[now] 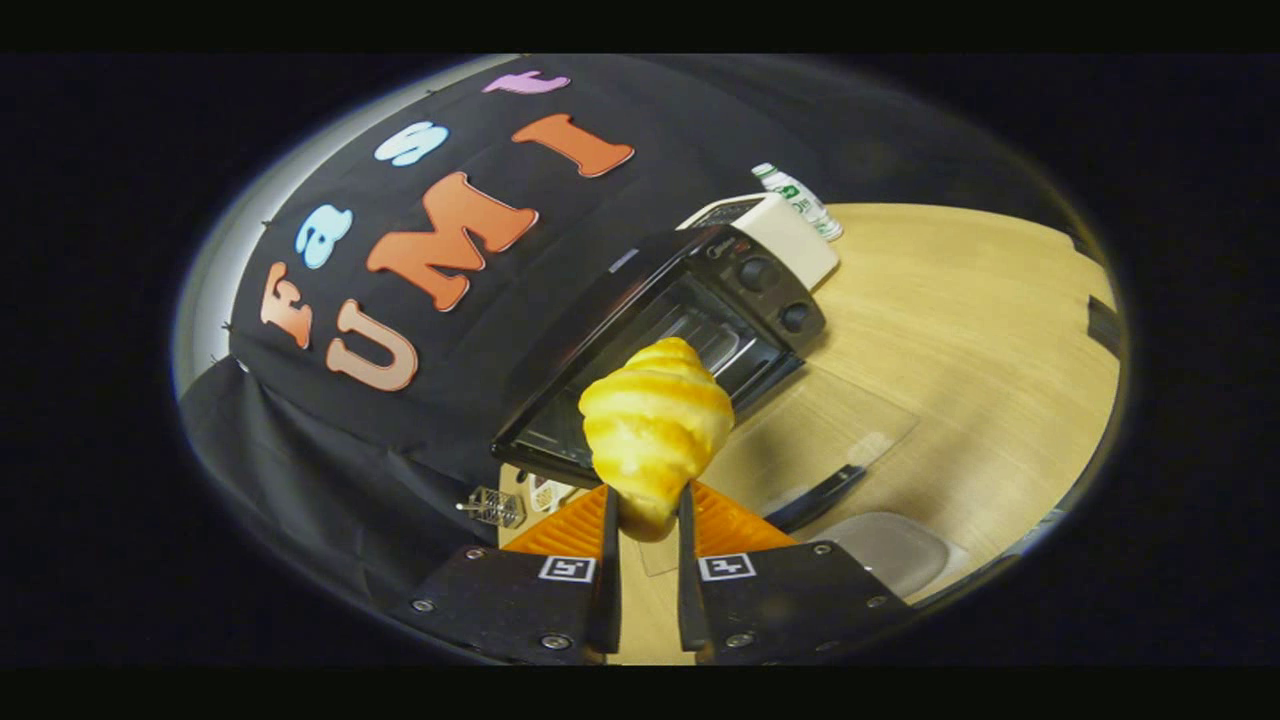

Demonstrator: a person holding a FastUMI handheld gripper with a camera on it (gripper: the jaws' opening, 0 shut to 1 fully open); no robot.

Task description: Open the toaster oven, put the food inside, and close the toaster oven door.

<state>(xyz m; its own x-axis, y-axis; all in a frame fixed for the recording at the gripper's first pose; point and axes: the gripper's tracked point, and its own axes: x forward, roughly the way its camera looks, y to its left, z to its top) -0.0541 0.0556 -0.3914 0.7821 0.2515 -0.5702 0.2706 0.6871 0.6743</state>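
Note:
My gripper (pixel 648 510) is shut on a golden croissant (pixel 655 425), which sticks up from between the two fingers with its lower tip pinched between them. Beyond the croissant stands the black toaster oven (pixel 690 320) on the wooden table (pixel 960 330). Its glass door (pixel 830 440) lies folded down flat toward me, with its dark handle (pixel 815 498) at the near end. The open cavity shows just behind the croissant. Two knobs (pixel 775 295) sit on the oven's control panel.
A white appliance (pixel 785 230) and a white bottle with green label (pixel 800 200) stand behind the oven. A pale plate (pixel 895 555) lies on the table near my fingers. A small wire rack (pixel 495 507) sits beside the oven's other end.

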